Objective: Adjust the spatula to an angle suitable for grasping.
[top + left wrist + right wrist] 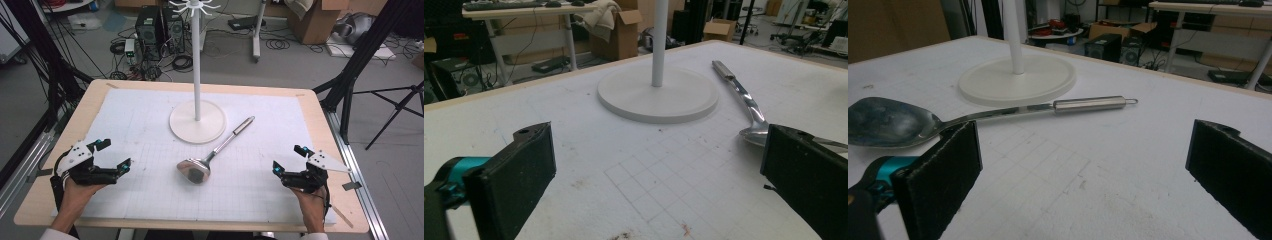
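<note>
Black-padded, our left tool and right tool rest low at the near corners of the tabletop, both spread wide and pinching nothing. Between them, further in, the steel ladle lies flat, handle angled toward the white stand. We judge nothing begun; next comes reaching for the handle.

On the bench a gridded white mat carries the white round-based hook stand at centre back; just before it lies the long-handled steel ladle, its handle pointing back-right.
</note>
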Motion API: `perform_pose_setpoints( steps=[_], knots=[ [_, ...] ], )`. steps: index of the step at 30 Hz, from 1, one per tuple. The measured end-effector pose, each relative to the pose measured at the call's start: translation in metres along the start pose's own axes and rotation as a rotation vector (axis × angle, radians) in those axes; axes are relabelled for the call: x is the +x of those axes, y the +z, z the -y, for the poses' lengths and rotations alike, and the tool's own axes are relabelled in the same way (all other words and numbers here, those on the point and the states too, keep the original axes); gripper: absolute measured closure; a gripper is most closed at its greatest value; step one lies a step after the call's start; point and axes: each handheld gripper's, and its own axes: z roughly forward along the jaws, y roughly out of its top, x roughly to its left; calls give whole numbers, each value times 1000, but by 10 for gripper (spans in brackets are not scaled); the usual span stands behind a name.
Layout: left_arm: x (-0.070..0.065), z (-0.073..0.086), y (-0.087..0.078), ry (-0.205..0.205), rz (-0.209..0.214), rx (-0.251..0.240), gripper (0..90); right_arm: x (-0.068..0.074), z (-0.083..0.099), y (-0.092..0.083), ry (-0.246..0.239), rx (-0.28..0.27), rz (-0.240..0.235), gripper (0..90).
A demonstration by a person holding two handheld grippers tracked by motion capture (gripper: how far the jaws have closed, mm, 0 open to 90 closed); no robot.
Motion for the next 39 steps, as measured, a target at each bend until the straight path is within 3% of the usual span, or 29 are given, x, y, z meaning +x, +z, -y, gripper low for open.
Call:
perform_pose_setpoints(
  steps=[16,22,29,39],
  knots=[
    [-2,1,1,1,13,7,18,2,-1,0,-2,-6,-31,2],
    [-4,0,1,6,19,-1,18,2,-10,1,9,-11,-21,2],
    [-3,-1,1,0,17,-4,18,2,-25,7,-7,11,-49,2],
    [-5,-3,1,5,6,-9,18,0,-39,27,-42,87,-90,49]
  ],
)
